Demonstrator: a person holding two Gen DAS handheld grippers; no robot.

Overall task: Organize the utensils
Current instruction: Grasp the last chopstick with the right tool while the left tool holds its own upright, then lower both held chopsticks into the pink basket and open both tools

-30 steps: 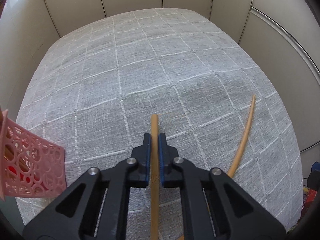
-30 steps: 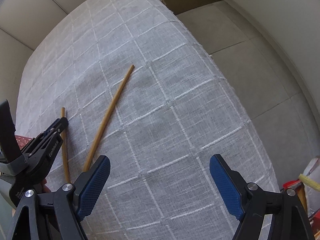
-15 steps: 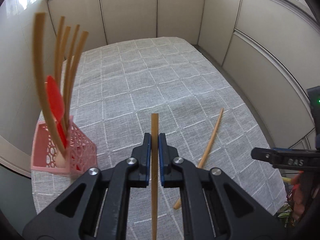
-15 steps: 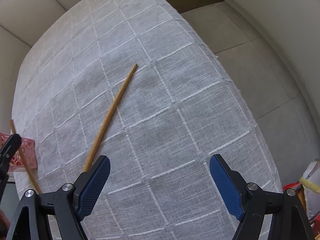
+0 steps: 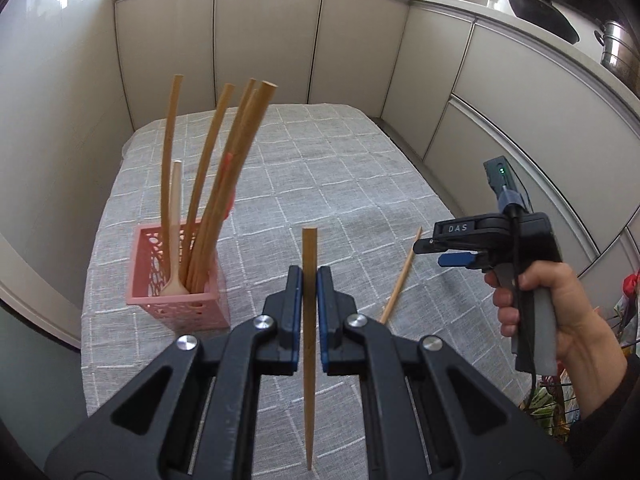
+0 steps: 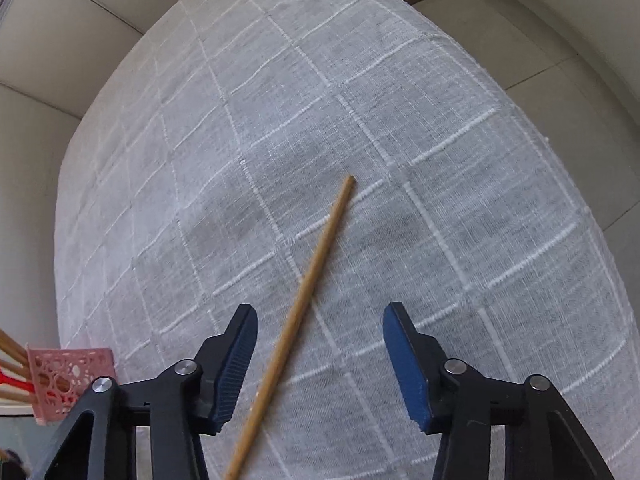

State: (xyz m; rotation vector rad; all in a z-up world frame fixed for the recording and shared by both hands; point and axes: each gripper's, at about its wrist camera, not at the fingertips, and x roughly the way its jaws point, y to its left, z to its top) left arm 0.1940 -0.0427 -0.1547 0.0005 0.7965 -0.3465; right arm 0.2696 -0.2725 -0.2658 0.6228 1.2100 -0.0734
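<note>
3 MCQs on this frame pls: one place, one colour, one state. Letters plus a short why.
1. Where is the loose chopstick?
A. in the holder
B. flat on the tablecloth, between the open fingers of the right tool
C. on the floor

2. What colour is the utensil holder?
A. pink
B. blue
C. black

3. What state is the left tool in?
A. open, empty
B. shut on a spoon
C. shut on a chopstick

Answers:
1 B, the right wrist view shows it lying on the cloth between the spread fingers.
2 A, its lattice walls are pink.
3 C, both pads press against the wooden stick.
</note>
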